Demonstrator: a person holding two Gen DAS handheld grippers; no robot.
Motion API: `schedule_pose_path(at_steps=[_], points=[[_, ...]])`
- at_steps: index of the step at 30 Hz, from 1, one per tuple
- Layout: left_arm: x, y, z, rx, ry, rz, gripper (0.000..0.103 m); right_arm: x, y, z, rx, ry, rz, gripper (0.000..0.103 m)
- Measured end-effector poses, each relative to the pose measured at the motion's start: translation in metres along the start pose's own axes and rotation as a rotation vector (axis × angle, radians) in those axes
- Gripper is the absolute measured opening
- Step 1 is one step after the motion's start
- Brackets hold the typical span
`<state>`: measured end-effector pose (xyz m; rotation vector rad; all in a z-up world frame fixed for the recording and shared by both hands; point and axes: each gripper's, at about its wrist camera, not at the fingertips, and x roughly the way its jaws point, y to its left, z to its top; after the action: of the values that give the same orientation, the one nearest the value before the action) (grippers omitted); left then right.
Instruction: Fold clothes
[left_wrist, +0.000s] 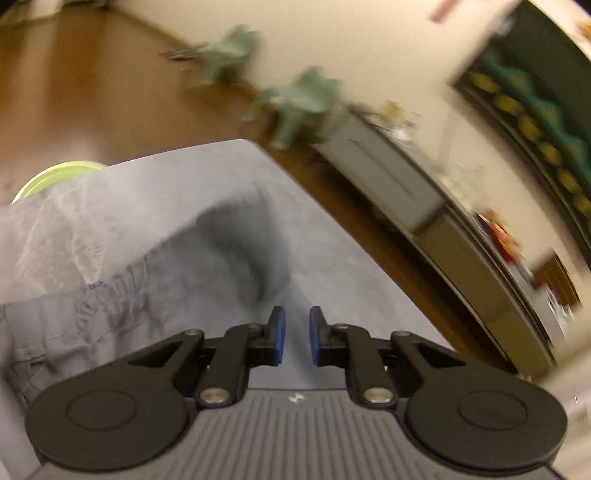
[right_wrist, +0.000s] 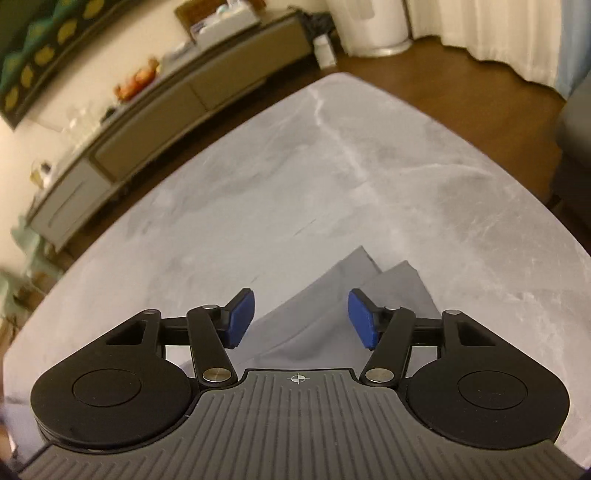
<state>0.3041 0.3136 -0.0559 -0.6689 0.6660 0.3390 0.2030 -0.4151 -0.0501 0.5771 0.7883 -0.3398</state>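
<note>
A grey marble-patterned table (right_wrist: 369, 155) carries grey elastic-waist trousers (left_wrist: 110, 295): waistband bunched toward its left end, both leg ends (right_wrist: 369, 295) flat beneath the right gripper (right_wrist: 301, 319), fingers wide and empty. The left gripper (left_wrist: 297, 336) hangs narrowly parted above the tabletop, empty.

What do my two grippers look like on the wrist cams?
Both match: the left gripper and right gripper have black linkage arms with silver pivot pins, round black discs either side, blue pads on the jaws, and a ribbed grey body bearing a small white crosshair mark.
</note>
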Motion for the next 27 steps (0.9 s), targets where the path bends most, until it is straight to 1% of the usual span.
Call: schedule_pose_path(at_steps=[2,3,4,5,6,7,8,9,11,12,13,15,17,18,19,20,21,22,24,25,27], points=[[-0.016,0.007,-0.014,0.047,0.011,-0.087,0.014,-0.016,-0.015,-0.013,-0.001,-0.076,0.004,0.062],[-0.02,0.015,-0.019,0.073,0.031,-0.109,0.015,-0.031,-0.021,-0.028,-0.027,-0.108,0.008,0.062],[-0.024,0.022,-0.024,0.099,0.051,-0.131,0.018,-0.042,-0.028,-0.043,-0.06,-0.12,0.017,0.065],[-0.028,0.03,-0.029,0.126,0.071,-0.153,0.02,-0.047,-0.033,-0.059,-0.098,-0.107,0.017,0.065],[-0.026,0.032,-0.035,0.16,0.096,-0.147,0.02,-0.047,-0.034,-0.071,-0.141,-0.075,0.009,0.065],[-0.024,0.038,-0.043,0.198,0.111,-0.106,0.02,-0.043,-0.033,-0.081,-0.188,-0.034,0.003,0.065],[-0.028,0.049,-0.052,0.214,0.115,-0.07,0.019,-0.038,-0.031,-0.09,-0.24,0.009,-0.002,0.065],[-0.03,0.059,-0.057,0.223,0.107,-0.04,0.019,-0.035,-0.03,-0.096,-0.276,0.027,-0.021,0.064],[-0.039,0.082,-0.061,0.226,0.057,0.01,0.019,-0.033,-0.03,-0.097,-0.313,0.001,-0.094,0.067],[-0.045,0.095,-0.061,0.203,0.035,0.026,0.019,-0.032,-0.03,-0.097,-0.331,-0.012,-0.131,0.076],[-0.054,0.109,-0.06,0.158,0.009,0.014,0.019,-0.031,-0.03,-0.098,-0.349,-0.026,-0.168,0.082],[-0.07,0.137,-0.058,0.065,-0.043,-0.012,0.02,-0.029,-0.03,-0.099,-0.386,-0.052,-0.242,0.082],[-0.083,0.165,-0.055,-0.065,-0.071,-0.078,0.02,-0.034,-0.024,-0.101,-0.412,-0.076,-0.302,0.078],[-0.087,0.172,-0.054,-0.097,-0.074,-0.11,0.022,-0.039,-0.02,-0.103,-0.424,-0.088,-0.329,0.069],[-0.091,0.179,-0.054,-0.127,-0.078,-0.143,0.029,-0.045,-0.012,-0.106,-0.446,-0.113,-0.354,0.064],[-0.094,0.186,-0.053,-0.158,-0.081,-0.175,0.032,-0.057,0.002,-0.112,-0.482,-0.156,-0.358,0.065],[-0.093,0.184,-0.054,-0.151,-0.065,-0.194,0.041,-0.069,0.018,-0.121,-0.52,-0.202,-0.34,0.068],[-0.093,0.182,-0.054,-0.143,-0.049,-0.213,0.051,-0.081,0.033,-0.13,-0.554,-0.243,-0.31,0.073],[-0.091,0.178,-0.059,-0.132,-0.009,-0.217,0.056,-0.1,0.064,-0.155,-0.612,-0.301,-0.222,0.082],[-0.091,0.176,-0.061,-0.131,0.007,-0.212,0.056,-0.104,0.08,-0.17,-0.645,-0.308,-0.18,0.082],[-0.095,0.177,-0.061,-0.152,-0.009,-0.218,0.056,-0.112,0.112,-0.204,-0.717,-0.314,-0.089,0.082]])
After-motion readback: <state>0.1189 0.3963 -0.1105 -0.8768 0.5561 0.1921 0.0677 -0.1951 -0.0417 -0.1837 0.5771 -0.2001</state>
